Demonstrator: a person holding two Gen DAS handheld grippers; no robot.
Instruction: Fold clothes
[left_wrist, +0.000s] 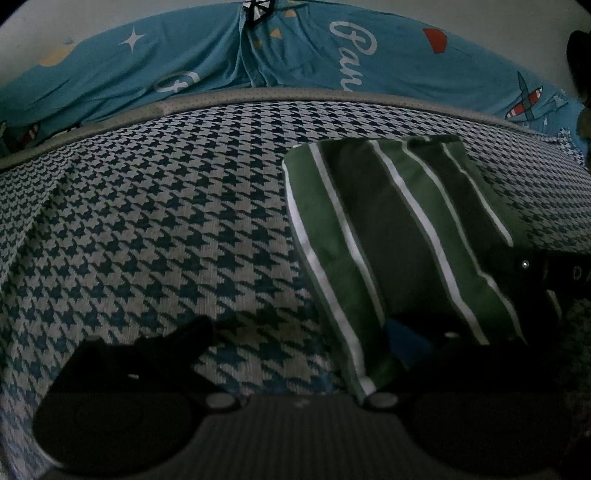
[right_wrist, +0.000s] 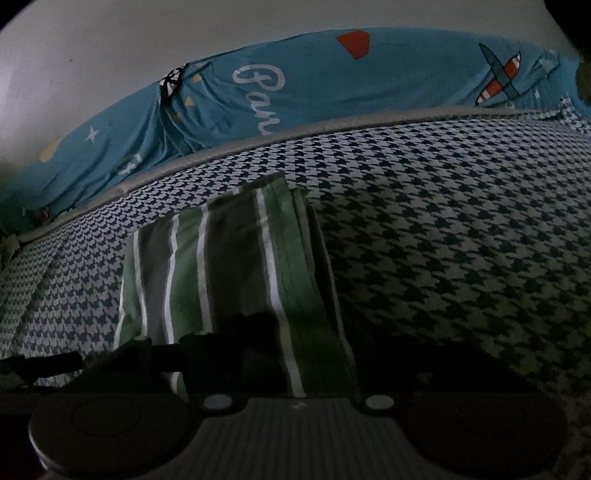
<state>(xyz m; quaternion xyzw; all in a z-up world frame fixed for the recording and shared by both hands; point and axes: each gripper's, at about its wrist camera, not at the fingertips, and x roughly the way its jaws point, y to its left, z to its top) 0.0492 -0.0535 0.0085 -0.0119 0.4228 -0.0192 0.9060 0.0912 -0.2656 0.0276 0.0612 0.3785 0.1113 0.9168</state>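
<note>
A green garment with white stripes (left_wrist: 391, 236) lies folded into a narrow oblong on the houndstooth bed cover (left_wrist: 166, 221). My left gripper (left_wrist: 314, 339) is open low over the cover; its left finger (left_wrist: 166, 343) rests on bare cover and its right finger (left_wrist: 461, 350) lies at the garment's near edge. In the right wrist view the garment (right_wrist: 236, 280) lies ahead. My right gripper (right_wrist: 325, 343) is open and straddles the garment's near right edge, left finger (right_wrist: 236, 336) over the cloth, right finger (right_wrist: 443, 365) on the cover. The other gripper (left_wrist: 532, 273) shows dark at the far right.
A blue printed sheet (left_wrist: 295, 51) with stars, planes and white lettering hangs behind the bed's grey piped edge (left_wrist: 258, 96). A pale wall (right_wrist: 92, 44) rises behind. The scene is dim.
</note>
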